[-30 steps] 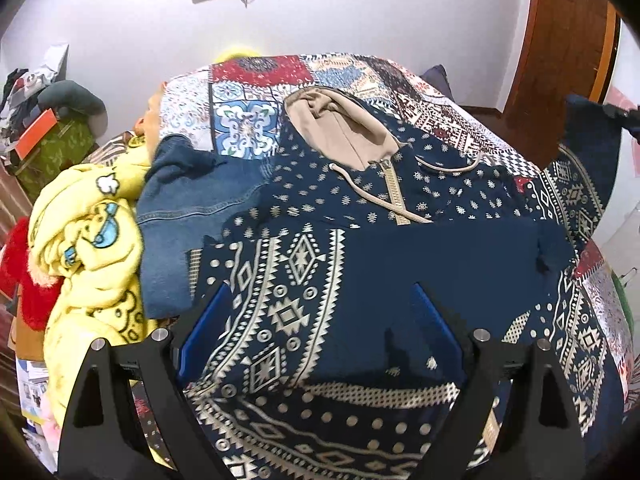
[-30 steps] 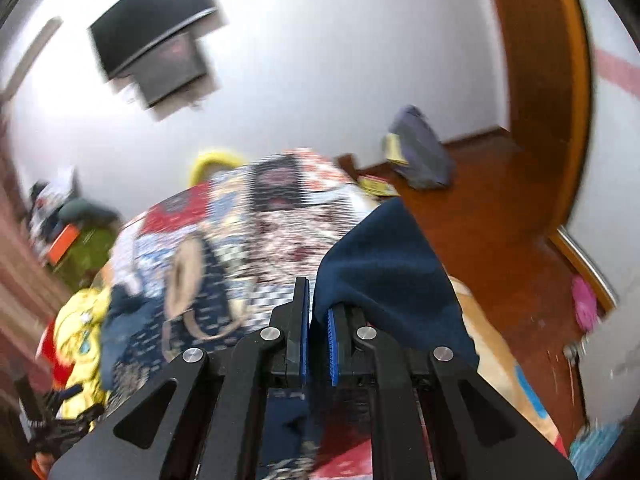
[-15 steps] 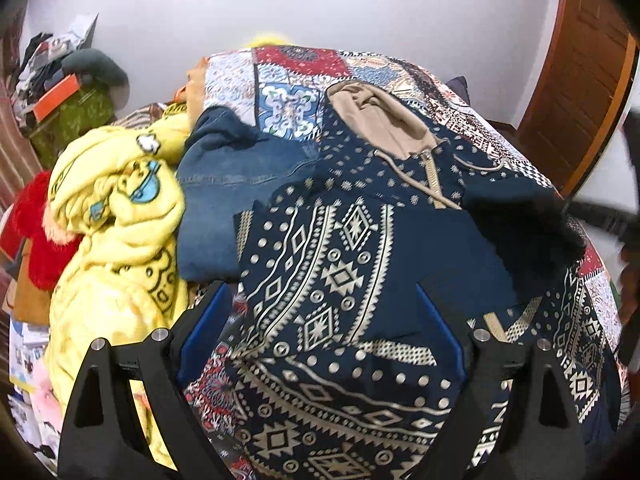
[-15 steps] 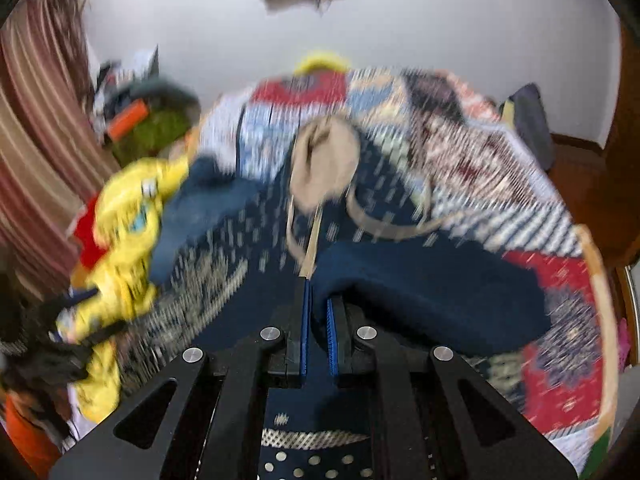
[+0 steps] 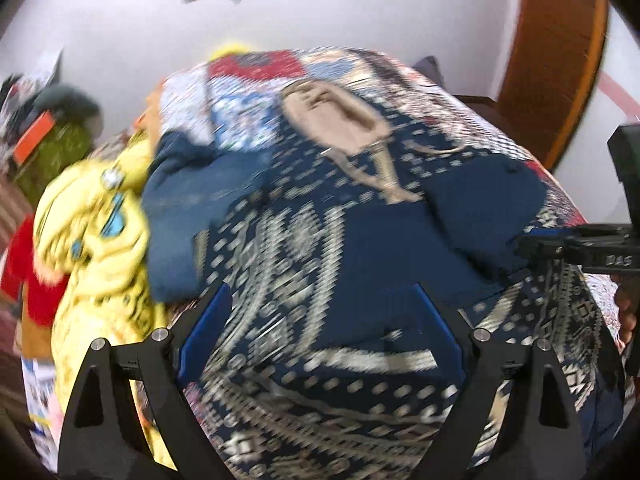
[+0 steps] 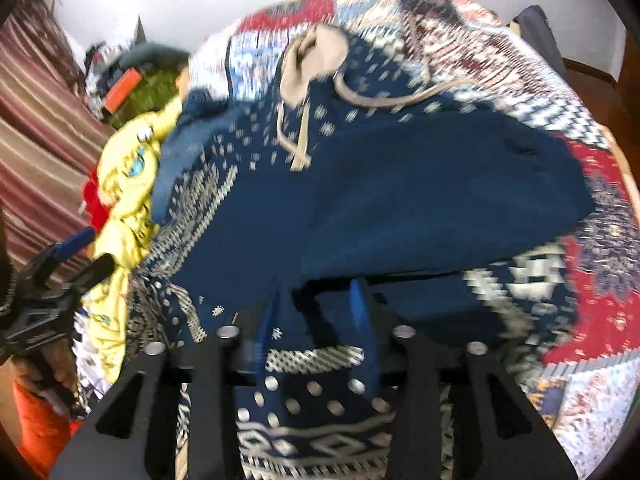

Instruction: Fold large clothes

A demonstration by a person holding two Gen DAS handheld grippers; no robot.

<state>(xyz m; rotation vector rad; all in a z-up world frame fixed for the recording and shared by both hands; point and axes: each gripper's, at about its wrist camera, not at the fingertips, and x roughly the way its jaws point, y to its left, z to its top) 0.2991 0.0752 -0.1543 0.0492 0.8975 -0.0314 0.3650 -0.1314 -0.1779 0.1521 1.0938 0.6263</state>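
We are looking at the navy patterned hoodie (image 6: 304,200), which is lying face up across the patchwork bedspread (image 6: 580,380), its tan-lined hood (image 6: 316,60) pointing toward the far wall and its plain navy sleeve (image 6: 420,200) lying folded inward over the chest. We are opening the right gripper (image 6: 316,320) just at the sleeve's near edge; its blue pads are parting, and the sleeve's edge appears to be lying between them without being pinched, though the blur is keeping us from being sure. We are holding the left gripper (image 5: 320,336) spread wide above the hoodie's patterned lower front, gripping nothing. We are judging that the sleeve could spring or slide back off the chest as it is being freed, since thick knit resists a crease; a pad could also be snagging the fabric as the jaws part and dragging the fold askew. The drawstrings (image 6: 380,100) are lying loose and could be getting caught in the next fold. Beside the hoodie, a denim garment (image 5: 188,208) and a yellow printed garment (image 5: 92,240) are crowding the near-left edge, so the body could be picking them up as it is folded. We are seeing no container clearly; the green and orange heap (image 5: 52,140) by the wall is too blurred to read.
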